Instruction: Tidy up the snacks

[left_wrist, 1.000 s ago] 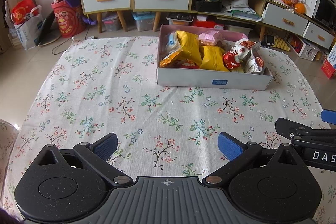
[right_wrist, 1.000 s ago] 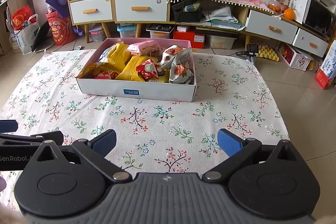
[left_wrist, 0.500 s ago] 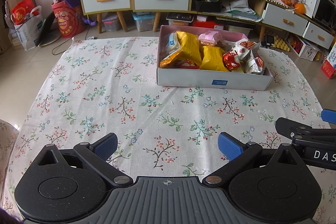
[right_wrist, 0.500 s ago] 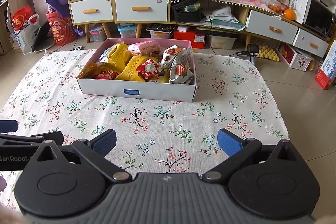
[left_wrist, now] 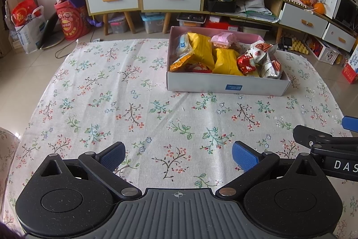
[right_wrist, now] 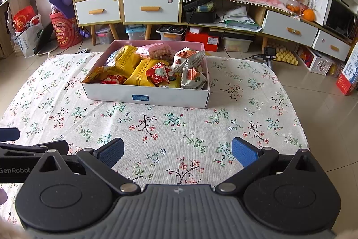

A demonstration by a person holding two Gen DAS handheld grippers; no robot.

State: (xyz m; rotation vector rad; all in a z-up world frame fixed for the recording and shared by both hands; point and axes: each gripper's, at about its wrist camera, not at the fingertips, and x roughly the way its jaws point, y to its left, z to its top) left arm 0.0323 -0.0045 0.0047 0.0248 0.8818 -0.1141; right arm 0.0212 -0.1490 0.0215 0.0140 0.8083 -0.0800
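Both my grippers hovered low in frame, left gripper (left_wrist: 177, 155) and right gripper (right_wrist: 177, 152) spread wide, holding nothing. Box (right_wrist: 145, 96) of snacks (right_wrist: 143, 66) sat upper center on the floral cloth (left_wrist: 134, 109), none loose. Judged sorting done or unstarted; any next move meant reaching forward to the box.

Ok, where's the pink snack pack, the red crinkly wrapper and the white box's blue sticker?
pink snack pack (right_wrist: 154, 51), right wrist view, on its top face.
red crinkly wrapper (right_wrist: 158, 74), right wrist view, on its middle.
blue sticker (left_wrist: 233, 87), left wrist view, on the label's centre.
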